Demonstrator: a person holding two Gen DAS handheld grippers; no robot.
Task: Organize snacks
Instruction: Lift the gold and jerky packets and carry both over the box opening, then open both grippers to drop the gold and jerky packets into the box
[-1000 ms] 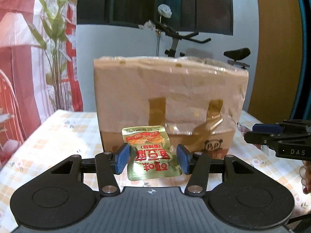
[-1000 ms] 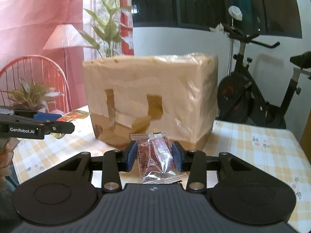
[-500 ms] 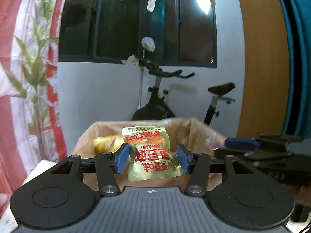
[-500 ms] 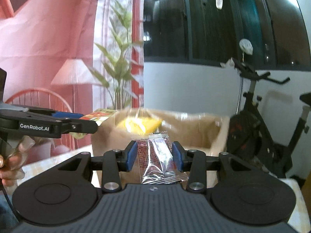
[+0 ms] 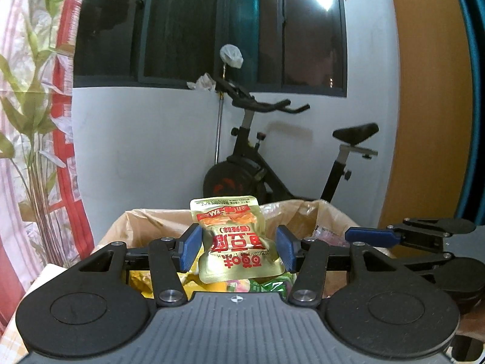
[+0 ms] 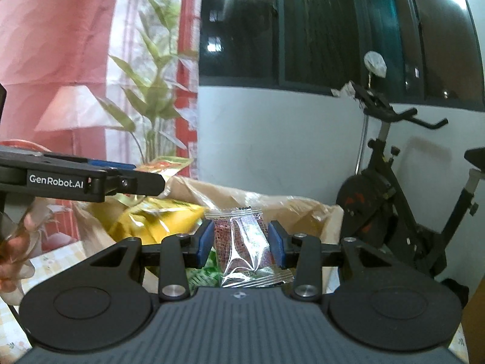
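Observation:
My left gripper is shut on a gold snack pouch with red print and holds it over the open top of a tall cardboard box. My right gripper is shut on a clear wrapped dark red snack and holds it over the same box. The box holds yellow and green snack packs. The right gripper also shows at the right of the left wrist view. The left gripper with its pouch shows at the left of the right wrist view.
An exercise bike stands behind the box against a white wall. A plant and a red patterned curtain are at the left. A checked tablecloth shows beside the box.
Both grippers have risen from the box's front face to above its open top, each still holding its snack. The box's contents have come into view.

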